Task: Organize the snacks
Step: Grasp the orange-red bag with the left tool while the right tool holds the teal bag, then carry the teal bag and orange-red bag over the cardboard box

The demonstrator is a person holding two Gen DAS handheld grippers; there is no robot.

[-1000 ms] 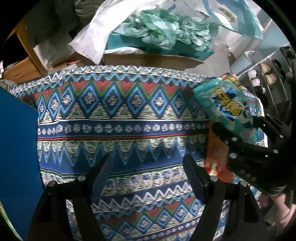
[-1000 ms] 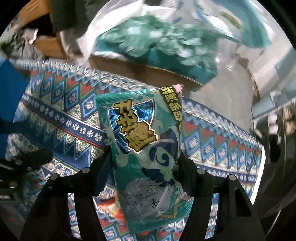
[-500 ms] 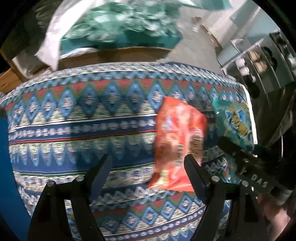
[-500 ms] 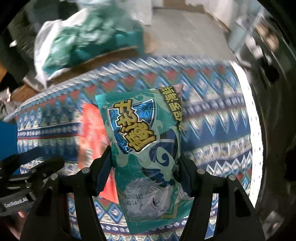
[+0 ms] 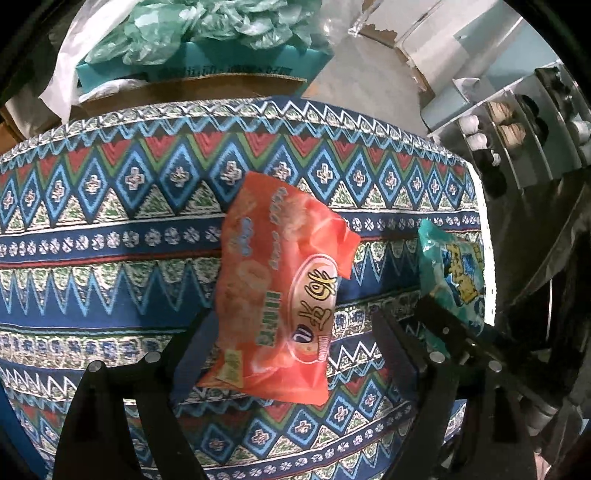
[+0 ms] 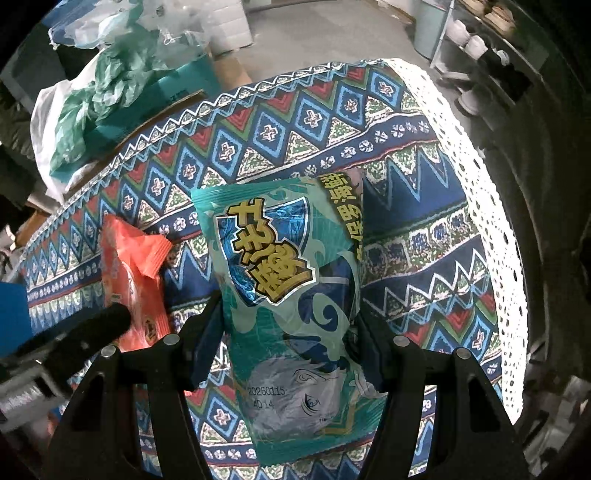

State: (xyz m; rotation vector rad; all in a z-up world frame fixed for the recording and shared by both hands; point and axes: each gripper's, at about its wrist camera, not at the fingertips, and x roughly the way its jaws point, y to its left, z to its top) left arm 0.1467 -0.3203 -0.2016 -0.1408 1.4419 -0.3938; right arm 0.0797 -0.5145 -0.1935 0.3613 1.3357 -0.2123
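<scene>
Two snack bags are in view. The right gripper (image 6: 286, 325) clamps its black fingers on both sides of the teal foil snack bag with blue and yellow characters (image 6: 291, 295); a printed code reads "20260115" near its lower part. The left gripper (image 5: 291, 332) has just been opening its jaws, and they stand wide around the lower part of the orange-red plastic snack bag with a red oval logo (image 5: 280, 295), which lies flat on the patterned blue, red and green tablecloth (image 5: 110, 221); the pads do not seem to press it. One second ago this orange bag was almost hidden at the right edge of the left view; now it is in the middle. Beyond the table, a brown cardboard box (image 5: 192, 86) holds a teal box (image 5: 207, 64) and crumpled green plastic (image 5: 207, 26).
</scene>
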